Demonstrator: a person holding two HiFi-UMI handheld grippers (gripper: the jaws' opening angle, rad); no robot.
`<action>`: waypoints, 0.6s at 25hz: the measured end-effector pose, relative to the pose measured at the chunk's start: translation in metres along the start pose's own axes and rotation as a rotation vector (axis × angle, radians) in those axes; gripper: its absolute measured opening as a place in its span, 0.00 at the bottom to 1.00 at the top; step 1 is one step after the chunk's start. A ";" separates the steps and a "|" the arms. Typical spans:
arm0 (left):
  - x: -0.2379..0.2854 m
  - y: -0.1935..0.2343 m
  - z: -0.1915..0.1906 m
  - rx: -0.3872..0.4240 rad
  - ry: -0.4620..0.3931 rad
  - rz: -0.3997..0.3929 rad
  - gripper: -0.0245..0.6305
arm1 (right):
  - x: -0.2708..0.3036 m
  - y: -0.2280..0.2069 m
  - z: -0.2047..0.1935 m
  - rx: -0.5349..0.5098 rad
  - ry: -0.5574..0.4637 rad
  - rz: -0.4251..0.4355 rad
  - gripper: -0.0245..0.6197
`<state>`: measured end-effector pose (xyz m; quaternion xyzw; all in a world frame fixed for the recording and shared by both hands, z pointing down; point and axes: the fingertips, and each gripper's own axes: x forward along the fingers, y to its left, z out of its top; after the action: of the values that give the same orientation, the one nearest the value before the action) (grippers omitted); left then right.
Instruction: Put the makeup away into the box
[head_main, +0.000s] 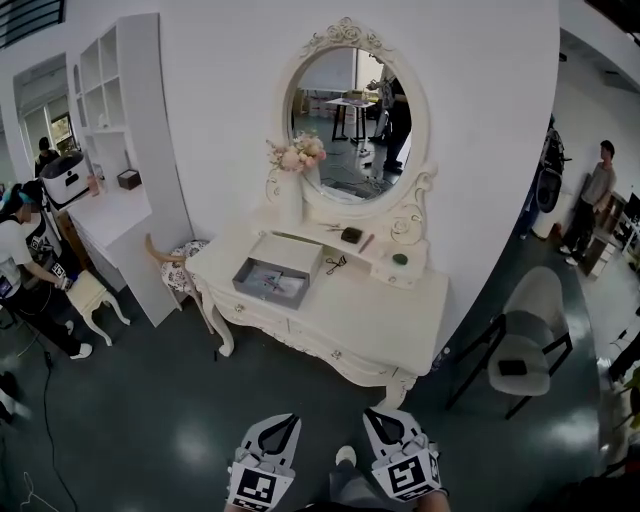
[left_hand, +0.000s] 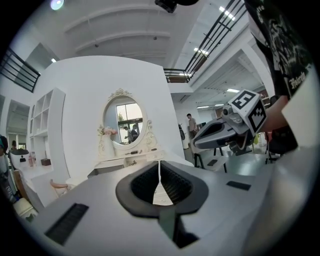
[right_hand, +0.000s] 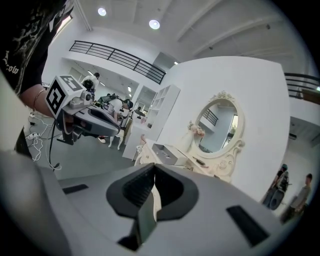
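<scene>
Well short of dressing table (head_main: 340, 322), L tool (head_main: 281, 424) & R tool (head_main: 384, 418) both clenched, empty.

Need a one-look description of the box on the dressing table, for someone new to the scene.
Find the white dressing table with the oval mirror against the wall. On its top, left of centre, in front of the flower vase, lies the box. It is the only grey, open, flat rectangle there.
</scene>
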<state>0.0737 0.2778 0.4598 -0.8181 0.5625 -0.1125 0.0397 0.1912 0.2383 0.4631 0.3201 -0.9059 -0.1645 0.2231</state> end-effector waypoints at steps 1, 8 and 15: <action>0.006 0.003 -0.002 -0.001 0.007 0.002 0.07 | 0.006 -0.004 -0.002 0.001 0.002 0.006 0.05; 0.054 0.028 0.001 -0.009 0.023 0.029 0.07 | 0.052 -0.041 -0.008 -0.007 -0.001 0.050 0.05; 0.100 0.047 0.001 -0.023 0.060 0.069 0.07 | 0.096 -0.074 -0.013 0.020 -0.021 0.120 0.05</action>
<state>0.0656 0.1679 0.4639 -0.7951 0.5924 -0.1290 0.0173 0.1690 0.1189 0.4702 0.2659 -0.9273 -0.1449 0.2200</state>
